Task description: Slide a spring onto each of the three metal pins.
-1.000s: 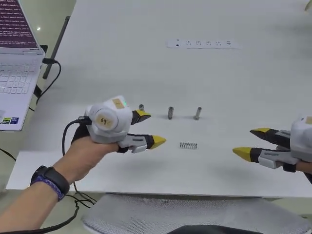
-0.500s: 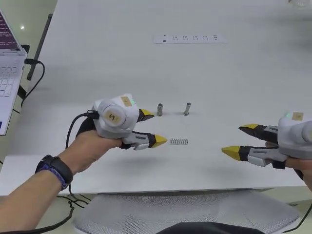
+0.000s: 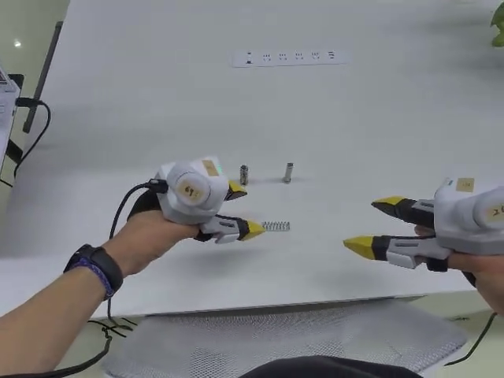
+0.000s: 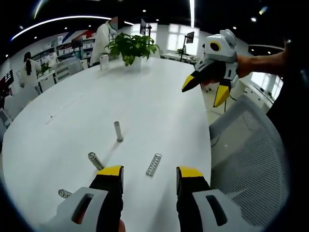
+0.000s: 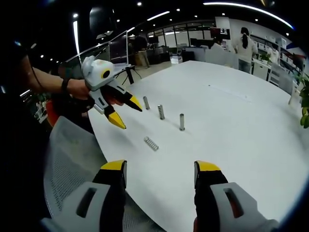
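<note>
Here we hold the yellow-tipped white left gripper (image 3: 248, 209) and right gripper (image 3: 364, 224) wide open, empty, the loose coiled steel spring (image 3: 276, 226) lying on the white table (image 3: 354, 118) just before the left tips.

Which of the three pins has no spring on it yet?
The smooth bare pin at the row's end nearest the right gripper. The middle pin and the pin at the other end both look coiled, not smooth.
</note>
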